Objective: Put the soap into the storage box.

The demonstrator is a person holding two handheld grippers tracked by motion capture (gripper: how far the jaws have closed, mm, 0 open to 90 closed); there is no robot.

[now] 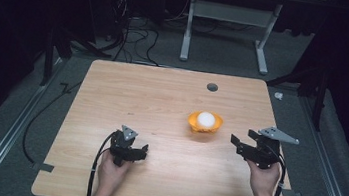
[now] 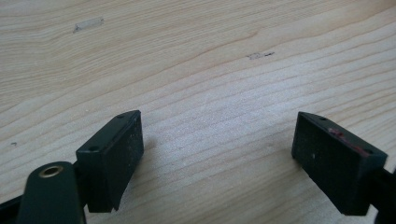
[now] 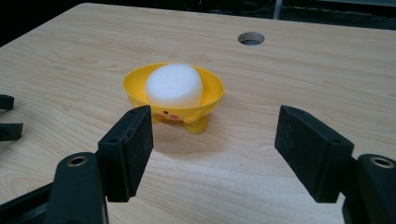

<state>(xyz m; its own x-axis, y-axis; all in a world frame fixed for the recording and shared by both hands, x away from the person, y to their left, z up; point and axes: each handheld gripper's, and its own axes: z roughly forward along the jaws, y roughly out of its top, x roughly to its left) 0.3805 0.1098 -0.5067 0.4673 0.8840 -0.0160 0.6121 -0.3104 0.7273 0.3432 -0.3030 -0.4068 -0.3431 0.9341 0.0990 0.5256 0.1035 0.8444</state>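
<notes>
On the wooden surface (image 1: 162, 101), right of centre, stands a yellow bowl (image 1: 204, 124) on short feet, holding a white rounded object (image 1: 205, 119). The right gripper (image 3: 212, 149) sits just short of the bowl, pointing at it; its fingers (image 3: 133, 144) stand apart with nothing between them, the bowl lying beyond their tips. The left gripper (image 2: 219, 158) rests low over bare wood near the front edge, well apart from the bowl, its fingers (image 2: 114, 156) likewise spread and empty. A round hole (image 1: 212, 87) marks the surface's far side.
</notes>
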